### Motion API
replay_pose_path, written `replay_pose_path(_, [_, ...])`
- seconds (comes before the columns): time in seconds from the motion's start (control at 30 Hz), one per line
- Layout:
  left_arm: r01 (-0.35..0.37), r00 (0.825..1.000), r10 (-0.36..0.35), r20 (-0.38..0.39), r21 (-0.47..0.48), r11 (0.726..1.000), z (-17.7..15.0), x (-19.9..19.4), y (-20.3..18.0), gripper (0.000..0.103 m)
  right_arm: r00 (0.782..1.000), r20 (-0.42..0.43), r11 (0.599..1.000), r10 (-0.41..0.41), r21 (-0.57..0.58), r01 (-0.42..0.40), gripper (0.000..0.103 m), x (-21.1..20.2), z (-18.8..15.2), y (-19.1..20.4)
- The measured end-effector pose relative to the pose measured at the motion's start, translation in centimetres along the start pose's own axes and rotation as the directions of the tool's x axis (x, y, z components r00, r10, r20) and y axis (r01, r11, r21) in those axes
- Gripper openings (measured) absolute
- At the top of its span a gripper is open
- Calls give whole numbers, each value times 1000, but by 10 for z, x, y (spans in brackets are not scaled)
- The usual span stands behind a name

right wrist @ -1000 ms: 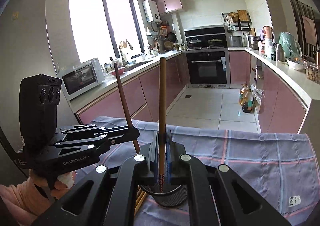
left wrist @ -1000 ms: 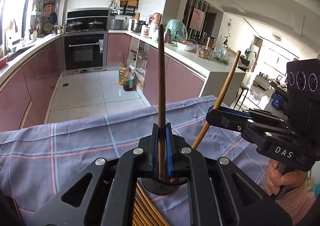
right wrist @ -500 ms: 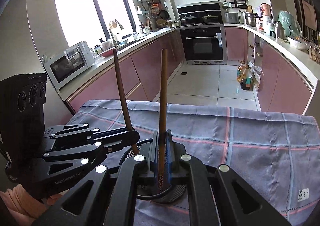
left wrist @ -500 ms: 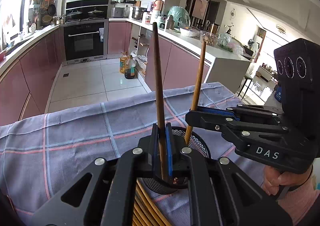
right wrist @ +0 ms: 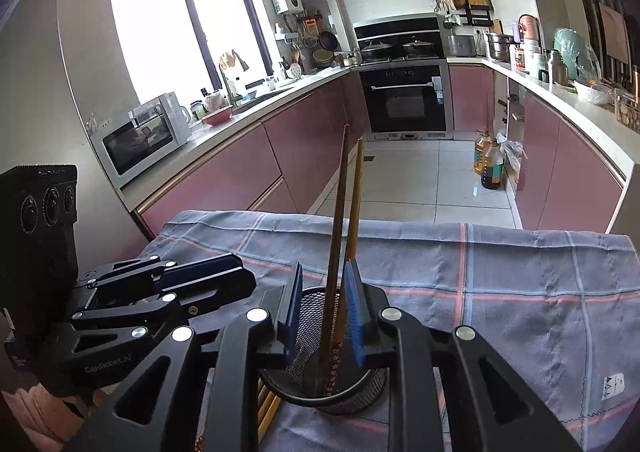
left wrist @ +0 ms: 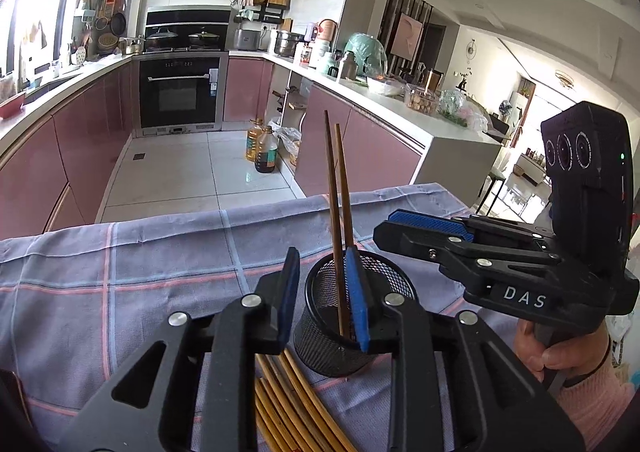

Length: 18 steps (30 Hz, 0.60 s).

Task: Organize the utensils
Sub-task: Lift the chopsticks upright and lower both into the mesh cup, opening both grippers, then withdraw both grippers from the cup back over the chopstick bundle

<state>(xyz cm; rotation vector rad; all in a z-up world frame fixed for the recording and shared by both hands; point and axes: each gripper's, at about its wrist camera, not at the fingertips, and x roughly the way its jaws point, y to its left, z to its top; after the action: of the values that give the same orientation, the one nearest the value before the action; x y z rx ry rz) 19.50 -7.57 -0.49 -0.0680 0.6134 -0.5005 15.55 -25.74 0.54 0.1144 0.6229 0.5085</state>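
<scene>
A black mesh cup (left wrist: 320, 344) stands on the checked cloth, and also shows in the right wrist view (right wrist: 308, 312). Two chopsticks stand in it, a dark one (left wrist: 333, 192) (right wrist: 337, 220) and a lighter one (left wrist: 343, 188) (right wrist: 354, 204), leaning together. My left gripper (left wrist: 325, 300) is open over the cup, its jaws apart on either side of the sticks. My right gripper (right wrist: 320, 316) is open the same way from the other side. Each gripper shows in the other's view: right (left wrist: 472, 240), left (right wrist: 168, 292).
Several loose bamboo chopsticks (left wrist: 288, 404) lie on the checked cloth (left wrist: 140, 272) just in front of the cup, also seen in the right wrist view (right wrist: 266, 404). Beyond the table's far edge are pink kitchen cabinets, an oven and oil bottles (left wrist: 264, 148) on the floor.
Both grippers lowered their chopsticks into the mesh cup and opened. The two sticks now stand free in the cup, leaning together.
</scene>
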Motion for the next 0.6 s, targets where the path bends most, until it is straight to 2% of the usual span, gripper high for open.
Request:
replay_pose_path(0.07, [-5,1000,5,28,1,1000,-6,-15,3,33,1000,19,999,22,-37,-22,24,-12,-6,12])
replay_pose_path(0.13, [-10,999,10,45,5,1000,-14,-28,7,40,999,32,996,40,-85,-37,35,-22,-15,26])
replay_pose_path(0.23, [-34,999,33,38,16,999,-29,-41,13,42,998,29,989,62,-138,-58,41,-33,-31,41])
replay_pose_path(0.43, [-67,995,68,-67,27,997,-77,-40,25,43,994,-84,990,66,-121,-76,43,-14,-69,47])
replay_pose_path(0.6, [-69,983,71,-171,15,997,-114,-28,32,43,982,-179,996,59,-57,-70,43,11,-98,43])
